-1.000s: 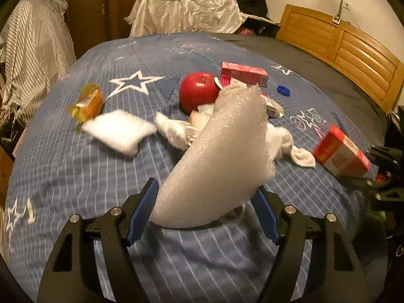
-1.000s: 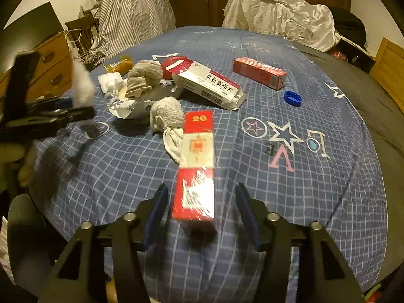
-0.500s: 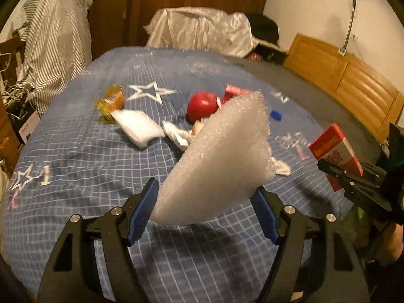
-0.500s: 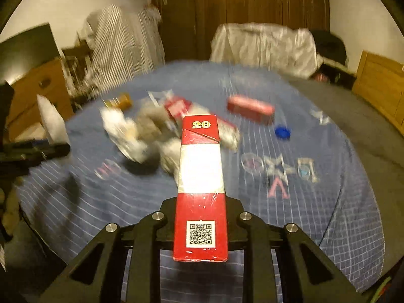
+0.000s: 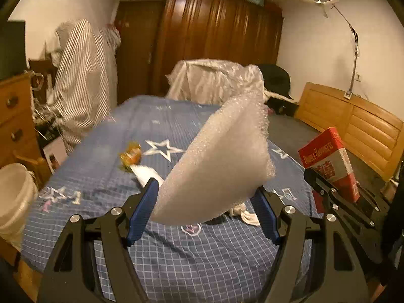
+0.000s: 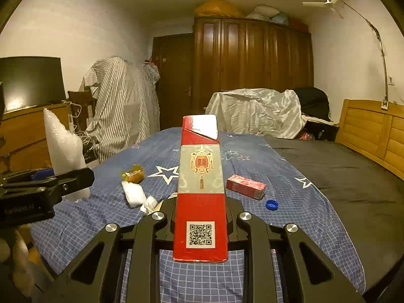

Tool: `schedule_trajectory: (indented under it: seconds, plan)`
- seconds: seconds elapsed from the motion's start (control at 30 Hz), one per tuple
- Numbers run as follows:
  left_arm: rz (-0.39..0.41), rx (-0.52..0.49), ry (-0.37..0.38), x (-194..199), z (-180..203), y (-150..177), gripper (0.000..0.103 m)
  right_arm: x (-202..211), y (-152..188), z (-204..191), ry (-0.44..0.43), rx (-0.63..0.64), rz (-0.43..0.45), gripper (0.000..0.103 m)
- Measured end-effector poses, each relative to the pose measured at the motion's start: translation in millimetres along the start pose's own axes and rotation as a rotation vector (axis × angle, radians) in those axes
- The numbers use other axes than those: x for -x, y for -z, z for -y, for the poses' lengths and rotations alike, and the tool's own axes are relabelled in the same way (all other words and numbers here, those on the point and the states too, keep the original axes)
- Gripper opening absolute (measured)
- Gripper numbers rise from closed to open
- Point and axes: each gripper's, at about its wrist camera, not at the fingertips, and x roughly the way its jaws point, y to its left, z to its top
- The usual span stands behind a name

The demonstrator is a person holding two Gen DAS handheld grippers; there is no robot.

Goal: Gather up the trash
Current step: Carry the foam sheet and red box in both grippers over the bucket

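My left gripper (image 5: 202, 209) is shut on a sheet of white bubble wrap (image 5: 219, 166) and holds it above the blue bed cover (image 5: 176, 257). My right gripper (image 6: 200, 212) is shut on a long red and silver carton (image 6: 200, 189), raised over the bed; the carton also shows in the left wrist view (image 5: 330, 161). The bubble wrap also shows in the right wrist view (image 6: 63, 151). On the bed lie an orange wrapper (image 6: 132, 173), white tissue wads (image 6: 135, 194), a small red box (image 6: 245, 186) and a blue bottle cap (image 6: 272, 204).
A white bin (image 5: 12, 197) stands left of the bed beside a wooden dresser (image 5: 15, 116). A striped cloth (image 6: 121, 116) and a silver cover (image 6: 255, 113) drape furniture behind the bed. A wooden headboard (image 6: 373, 131) runs along the right.
Both grippers have lifted up and back from the bed with their loads. The right gripper closed on the red carton and raised it. The views now tilt up toward the wardrobe.
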Motion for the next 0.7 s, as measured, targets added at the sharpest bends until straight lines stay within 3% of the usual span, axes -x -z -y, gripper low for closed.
schedule_trajectory:
  seconds: [0.33, 0.7]
  plan:
    - [0.03, -0.038, -0.061, 9.1, 13.4, -4.4, 0.069, 13.5, -3.7, -2.1, 0.008, -0.003, 0.008, 0.024]
    - [0.035, -0.019, -0.103, 17.7, -9.0, -6.7, 0.069, 4.7, -17.7, -21.5, -0.039, 0.032, 0.005, 0.024]
